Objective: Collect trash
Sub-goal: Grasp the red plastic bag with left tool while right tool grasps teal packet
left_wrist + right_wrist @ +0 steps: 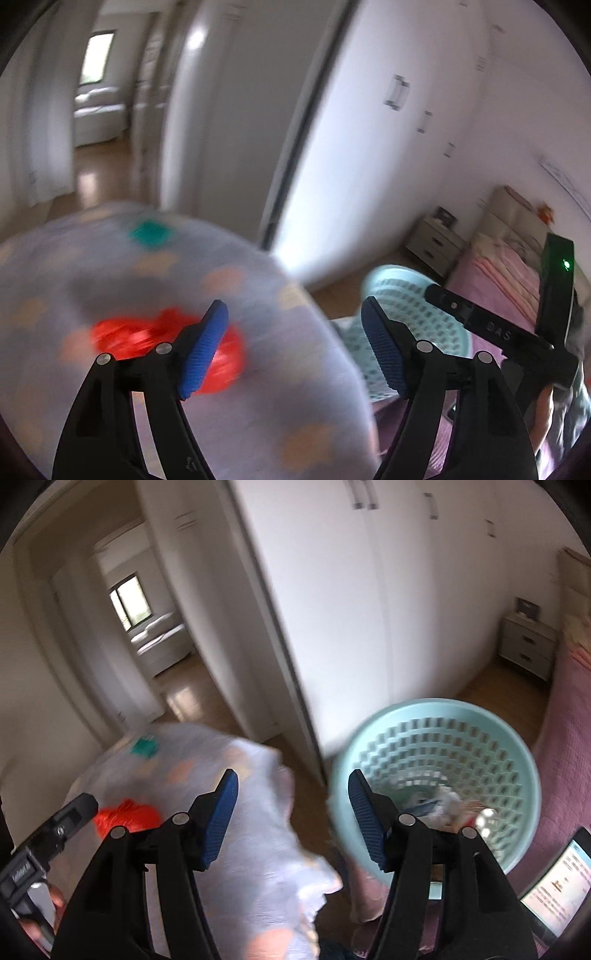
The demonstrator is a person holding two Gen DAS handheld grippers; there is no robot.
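Red trash (166,343) lies left of the basket (436,775), on the patterned bag (184,288).
Left gripper (295,347) is nearer; right gripper (291,816) faces the basket; both gape, holding nothing.

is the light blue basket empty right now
No, the right wrist view shows crumpled trash lying at the bottom of the light blue basket.

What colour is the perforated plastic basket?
Pale mint-blue perforated plastic basket, clearest in the right wrist view.
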